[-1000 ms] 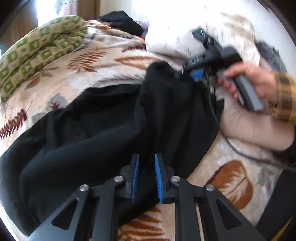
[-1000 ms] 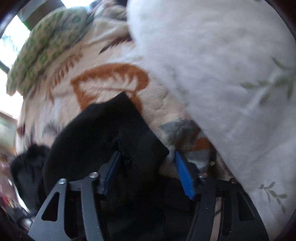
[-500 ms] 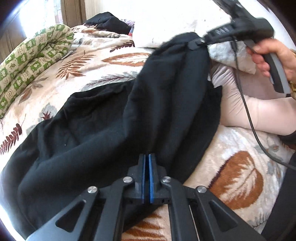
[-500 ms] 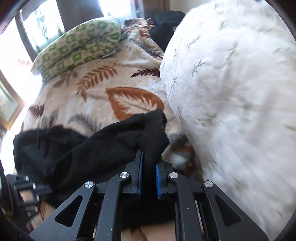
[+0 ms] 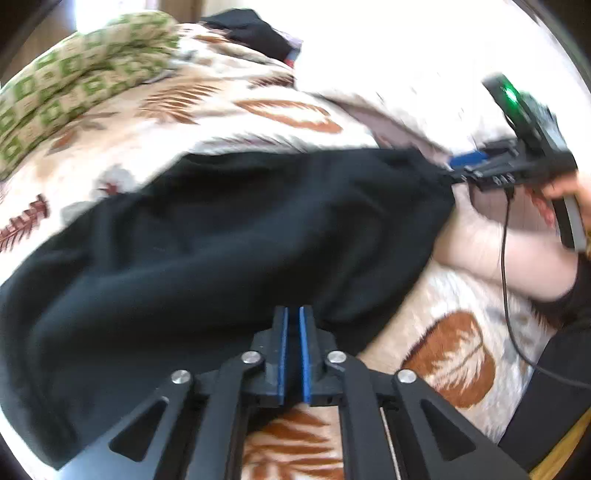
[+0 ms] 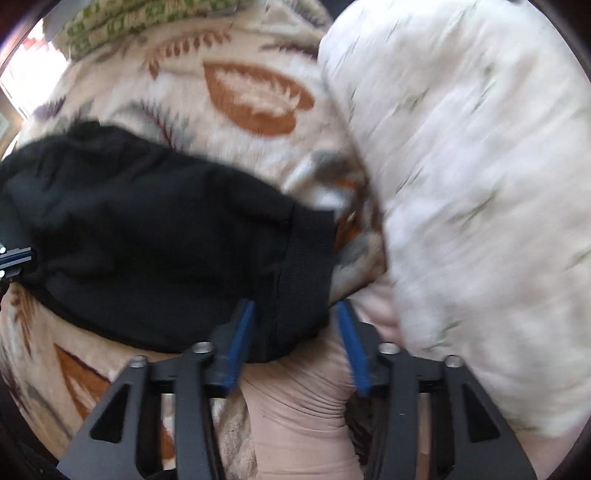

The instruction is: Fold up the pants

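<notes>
On top of the leaf-print blanket (image 5: 280, 110) lie the black pants (image 5: 229, 236), spread wide across the bed w/ folds and wrinkles, both views motion-blurred. Left gripper (image 5: 291, 325) sits at the near hem; its 2 blue pads are nearly together w/ only a thin slit between, black fabric bunched right at the tips, so looks clamped on the pants edge, though the cloth inside the slit is hard to see. Right gripper (image 5: 458, 166) shows in the left wrist view at the far right corner of the pants, held by a hand (image 5: 561, 188), cable (image 5: 506, 258) hanging from it. In the right wrist view the right gripper (image 6: 295, 325) has its jaws spread wide apart, 1 blue pad each side of the ribbed waistband/cuff end of the pants (image 6: 155, 236); fabric lies between the fingers (image 6: 240, 332) but pads not pressing it, so released. Beige garment (image 6: 295, 406) lies under that pants end, just below the gripper. White pillow (image 6: 461, 184) w/ faint sprig print is just beside the pants end on the right. Green checked cushion (image 5: 74, 81) sits at far left of the bed, well apart from the pants. Another dark garment (image 5: 247, 33) lies at the far end of the blanket. Left gripper tips also peek in at the left edge of the right wrist view (image 6: 14, 258), at the pants' other end.
</notes>
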Motion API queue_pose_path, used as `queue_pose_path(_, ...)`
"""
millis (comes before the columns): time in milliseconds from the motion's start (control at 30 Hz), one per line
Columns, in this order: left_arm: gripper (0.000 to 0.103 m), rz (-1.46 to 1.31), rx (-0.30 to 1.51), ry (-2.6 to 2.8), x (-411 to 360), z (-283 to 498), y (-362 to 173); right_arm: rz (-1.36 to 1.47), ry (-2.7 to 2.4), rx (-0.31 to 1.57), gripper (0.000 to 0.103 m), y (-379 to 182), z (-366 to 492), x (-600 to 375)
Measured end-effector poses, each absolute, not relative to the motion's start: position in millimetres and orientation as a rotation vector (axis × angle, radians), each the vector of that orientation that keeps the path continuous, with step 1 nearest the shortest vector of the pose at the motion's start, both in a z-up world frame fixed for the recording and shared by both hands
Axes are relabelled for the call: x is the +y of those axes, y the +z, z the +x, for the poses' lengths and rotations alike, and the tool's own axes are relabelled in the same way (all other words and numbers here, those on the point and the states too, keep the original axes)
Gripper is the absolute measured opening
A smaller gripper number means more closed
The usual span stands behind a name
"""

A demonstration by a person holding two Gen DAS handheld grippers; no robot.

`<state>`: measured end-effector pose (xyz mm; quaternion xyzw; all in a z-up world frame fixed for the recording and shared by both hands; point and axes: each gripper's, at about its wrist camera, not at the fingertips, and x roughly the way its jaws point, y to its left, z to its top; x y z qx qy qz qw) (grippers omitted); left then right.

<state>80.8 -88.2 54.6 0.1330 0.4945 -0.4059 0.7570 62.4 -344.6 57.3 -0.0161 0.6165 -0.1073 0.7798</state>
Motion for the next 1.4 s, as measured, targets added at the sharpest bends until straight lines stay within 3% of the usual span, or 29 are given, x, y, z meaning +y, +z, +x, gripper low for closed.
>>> queue_pose_path(33, 0.017, 0.257, 1.075, -0.876, -83, 89, 60, -0.028, -0.23, 1.292, 0.06, 68, 65, -345)
queue_pose_path(100, 0.04, 0.2, 1.054, -0.832, -73, 109, 72, -0.03, -0.209, 1.244, 0.065, 79, 71, -344)
queue_pose_path(167, 0.049, 0.177, 1.026, -0.78, -70, 130, 80, -0.053, -0.194, 1.227, 0.068, 80, 82, -341)
queue_pose_path(567, 0.049, 0.468, 1.026, -0.818, -132, 191, 60, -0.097, -0.134, 1.261, 0.068, 46, 98, -349)
queue_pose_path(633, 0.045, 0.495, 1.055, -0.794, -138, 197, 48, -0.097, -0.131, 1.267, 0.068, 42, 100, -350)
queue_pose_path(667, 0.025, 0.5, 1.062, -0.772, -139, 200, 42, -0.094, -0.129, 1.27, 0.068, 41, 100, -351)
queue_pose_path(767, 0.012, 0.444, 1.062, -0.748, -137, 210, 40, -0.083, -0.12, 1.269, 0.068, 40, 101, -354)
queue_pose_path(1000, 0.009, 0.396, 1.051, -0.68, -140, 227, 41, -0.03, -0.12, 1.27, 0.064, 38, 109, -359)
queue_pose_path(1133, 0.012, 0.383, 1.067, -0.645, -144, 229, 30, -0.232, -0.177, 1.337, 0.064, 10, 110, -340)
queue_pose_path(1267, 0.02, 0.357, 1.082, -0.661, -135, 221, 50, -0.267, -0.191, 1.355, 0.061, 0, 110, -331)
queue_pose_path(1333, 0.035, 0.31, 1.051, -0.678, -114, 210, 70, -0.204, -0.168, 1.337, 0.06, 13, 109, -335)
queue_pose_path(1367, 0.054, 0.282, 1.035, -0.674, -98, 203, 81, -0.174, -0.17, 1.323, 0.06, 20, 107, -337)
queue_pose_path(1400, 0.065, 0.248, 1.016, -0.669, -80, 195, 90, -0.15, -0.18, 1.305, 0.061, 29, 106, -337)
